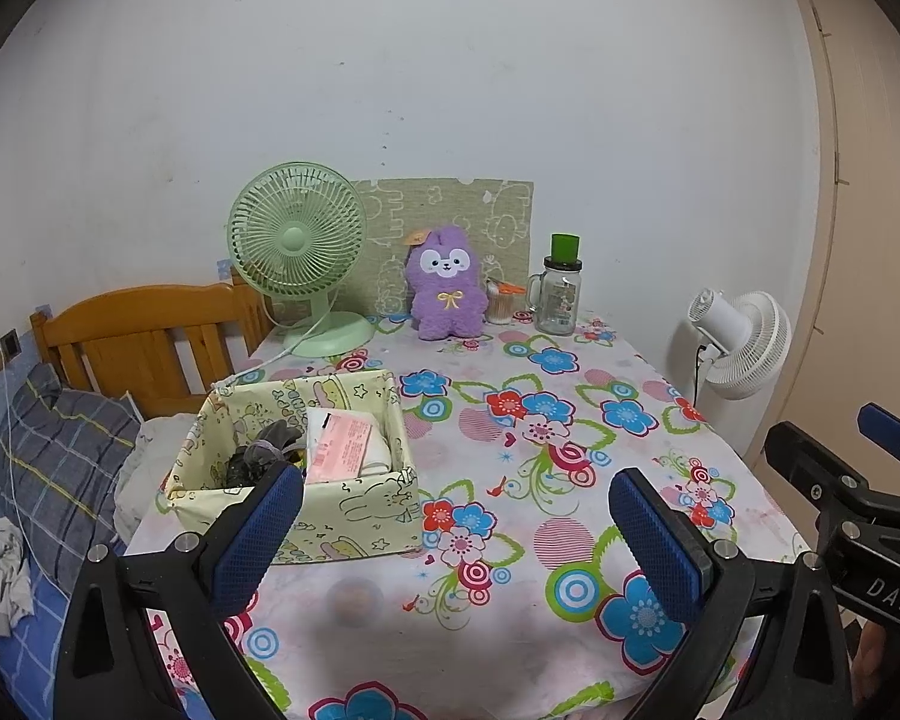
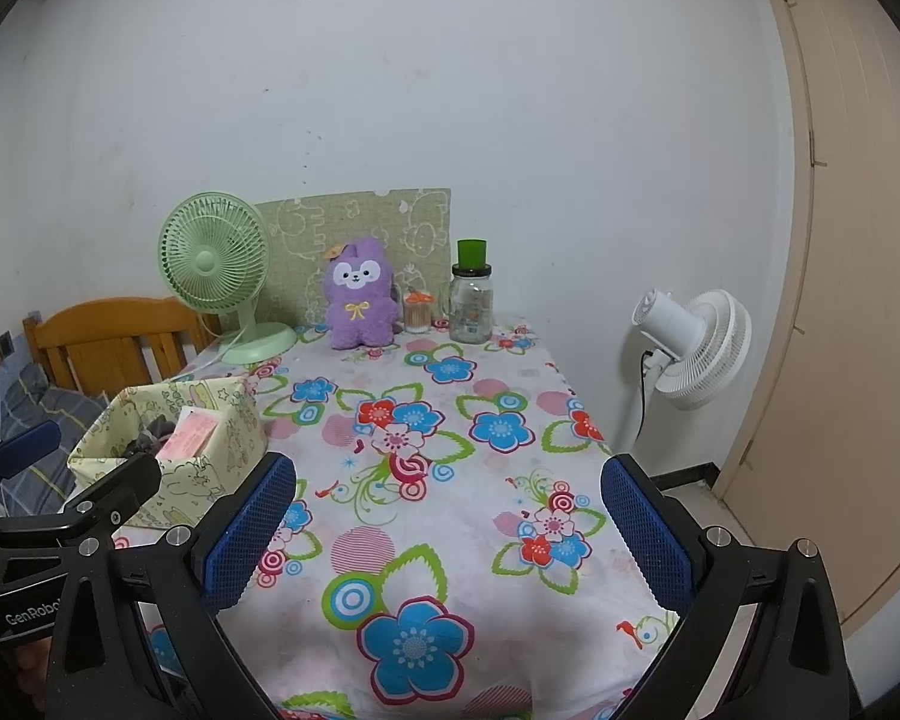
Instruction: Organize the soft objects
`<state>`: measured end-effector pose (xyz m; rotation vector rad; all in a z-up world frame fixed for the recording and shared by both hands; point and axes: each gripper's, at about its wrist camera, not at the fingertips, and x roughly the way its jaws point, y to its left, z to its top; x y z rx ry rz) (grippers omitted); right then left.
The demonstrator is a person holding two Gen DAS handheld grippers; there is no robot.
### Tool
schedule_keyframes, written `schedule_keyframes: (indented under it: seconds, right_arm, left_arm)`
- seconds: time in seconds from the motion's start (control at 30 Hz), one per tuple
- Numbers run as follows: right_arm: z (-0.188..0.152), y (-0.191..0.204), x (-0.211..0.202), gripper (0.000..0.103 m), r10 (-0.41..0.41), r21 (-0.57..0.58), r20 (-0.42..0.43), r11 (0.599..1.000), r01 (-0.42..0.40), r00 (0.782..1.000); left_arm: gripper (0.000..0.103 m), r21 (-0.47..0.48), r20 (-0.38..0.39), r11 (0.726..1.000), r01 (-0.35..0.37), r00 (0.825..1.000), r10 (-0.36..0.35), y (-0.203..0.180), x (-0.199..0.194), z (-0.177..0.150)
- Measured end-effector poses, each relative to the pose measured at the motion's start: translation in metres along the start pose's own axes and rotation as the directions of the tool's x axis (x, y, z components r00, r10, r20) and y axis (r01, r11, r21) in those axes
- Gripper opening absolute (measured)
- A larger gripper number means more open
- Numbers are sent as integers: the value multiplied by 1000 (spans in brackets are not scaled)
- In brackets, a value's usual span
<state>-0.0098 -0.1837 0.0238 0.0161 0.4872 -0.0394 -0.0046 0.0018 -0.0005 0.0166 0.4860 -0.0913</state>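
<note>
Far across table (image 1: 570, 468): purple plush (image 1: 447, 285) | both tools (image 1: 456, 531) (image 2: 447, 519) spread, empty

"DAS" on right tongs (image 1: 882, 594); "GenRobo" on left tongs (image 2: 30, 615).

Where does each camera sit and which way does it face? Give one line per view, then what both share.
Left wrist: on the left gripper, looking along the flowered table to the wall; its open blue fingers and the right gripper show.
Right wrist: on the right gripper, facing likewise from further right; its open fingers and the left gripper show.
Shared: fabric box, purple plush, green fan, glass jar, white fan.
</note>
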Motion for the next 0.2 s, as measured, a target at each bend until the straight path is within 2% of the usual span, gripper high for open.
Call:
schedule_keyframes:
  seconds: [0.2]
  right_arm:
    - [0,2,-1,103,0,-3,1,1000,0,1000]
  left_arm:
    - [103,1,0,1000,-2,1000,2,0,0,0]
